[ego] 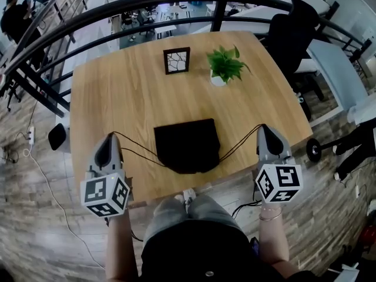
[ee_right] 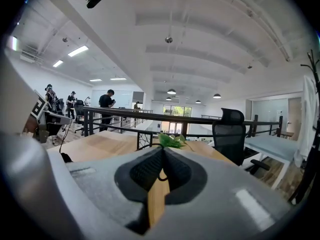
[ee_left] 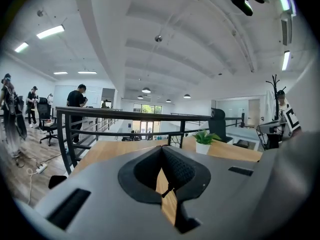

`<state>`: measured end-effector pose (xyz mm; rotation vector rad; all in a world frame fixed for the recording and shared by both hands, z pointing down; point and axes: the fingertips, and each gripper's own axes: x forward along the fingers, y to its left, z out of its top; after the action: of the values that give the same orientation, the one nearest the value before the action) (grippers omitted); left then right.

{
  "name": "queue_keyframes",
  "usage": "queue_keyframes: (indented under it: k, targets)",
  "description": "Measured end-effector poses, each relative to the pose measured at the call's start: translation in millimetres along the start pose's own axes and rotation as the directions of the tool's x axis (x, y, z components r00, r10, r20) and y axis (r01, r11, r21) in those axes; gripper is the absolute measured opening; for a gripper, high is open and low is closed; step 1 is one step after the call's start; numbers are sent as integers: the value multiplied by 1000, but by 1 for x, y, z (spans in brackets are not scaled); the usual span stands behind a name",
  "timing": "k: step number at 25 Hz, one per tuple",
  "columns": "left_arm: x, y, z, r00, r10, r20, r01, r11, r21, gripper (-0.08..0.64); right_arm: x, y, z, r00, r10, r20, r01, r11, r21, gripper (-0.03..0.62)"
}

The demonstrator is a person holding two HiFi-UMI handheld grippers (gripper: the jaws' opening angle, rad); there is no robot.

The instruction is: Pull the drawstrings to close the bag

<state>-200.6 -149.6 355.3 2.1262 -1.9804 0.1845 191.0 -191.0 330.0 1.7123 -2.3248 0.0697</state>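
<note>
Item: black fabric drawstring bag (ego: 188, 145), flat on light wooden table (ego: 117, 81), midway between my grippers.
Left gripper (ego: 111, 136), right gripper (ego: 262, 128): jaws pressed together, each pinching the thin black drawstrings (ego: 238, 141).
Step, by my judgement: pulling.
Next: I draw both outward until the mouth cinches.

Wooden table (ego: 117, 93) by black railing (ee_left: 125, 114) — grey plank floor (ego: 23, 228), white ceiling (ee_left: 175, 34).

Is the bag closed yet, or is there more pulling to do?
Done: left gripper and right gripper are each shut on a drawstring. In hand: both drawstrings stretch sideways from the black bag. Left: its near edge looks only partly gathered; more pulling needed.
</note>
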Motion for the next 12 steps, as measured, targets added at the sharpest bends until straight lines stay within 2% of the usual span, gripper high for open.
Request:
queue_keyframes:
  k: [6, 12]
  targets:
    - [11, -24, -22, 996, -68, -64, 69, 998, 3, 18, 12, 26, -25, 994, 81, -67, -81, 997, 9, 2]
    - [19, -43, -51, 980, -132, -146, 136, 990, 19, 18, 17, 55, -65, 975, 154, -163, -148, 988, 48, 2]
